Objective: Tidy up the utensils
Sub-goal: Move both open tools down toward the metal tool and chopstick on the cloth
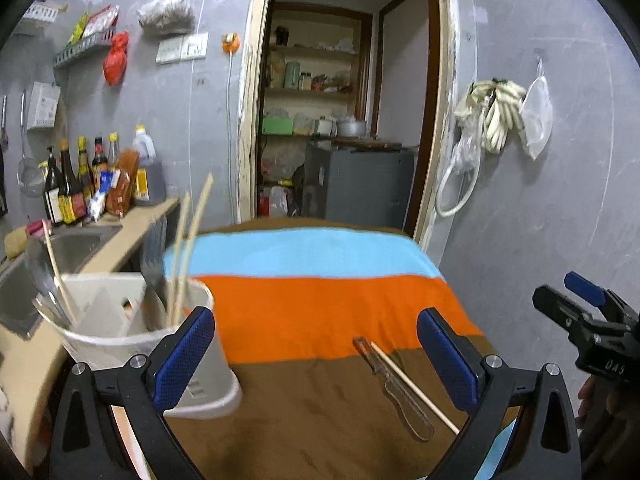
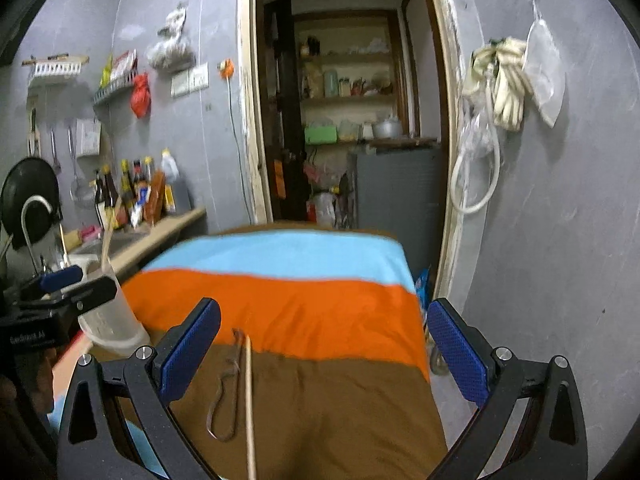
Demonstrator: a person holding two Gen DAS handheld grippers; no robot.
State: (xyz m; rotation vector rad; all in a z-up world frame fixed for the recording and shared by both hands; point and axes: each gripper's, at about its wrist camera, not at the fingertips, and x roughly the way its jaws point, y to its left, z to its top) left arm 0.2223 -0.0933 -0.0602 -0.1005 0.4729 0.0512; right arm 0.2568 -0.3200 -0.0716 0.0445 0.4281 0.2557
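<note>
- Left gripper [image 1: 316, 350] has its jaws spread wide, holding nothing, just right of the holder [image 1: 140, 344].
- Right gripper [image 2: 324, 346] is likewise wide apart and empty.
- A chopstick [image 1: 414, 388] and a clear spoon [image 1: 394, 390] lie side by side on the cloth [image 1: 320, 308].
- The holder contains chopsticks [image 1: 184, 256].

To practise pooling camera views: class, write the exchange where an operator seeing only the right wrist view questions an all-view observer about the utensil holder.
Operator: The left gripper blocks my view of the white plastic utensil holder. What's inside?
Observer: Several thin wooden chopsticks stand in one compartment.
Operator: Anything else?
Observer: Shiny metal utensils lean in another compartment, beside a single wooden chopstick.
</note>
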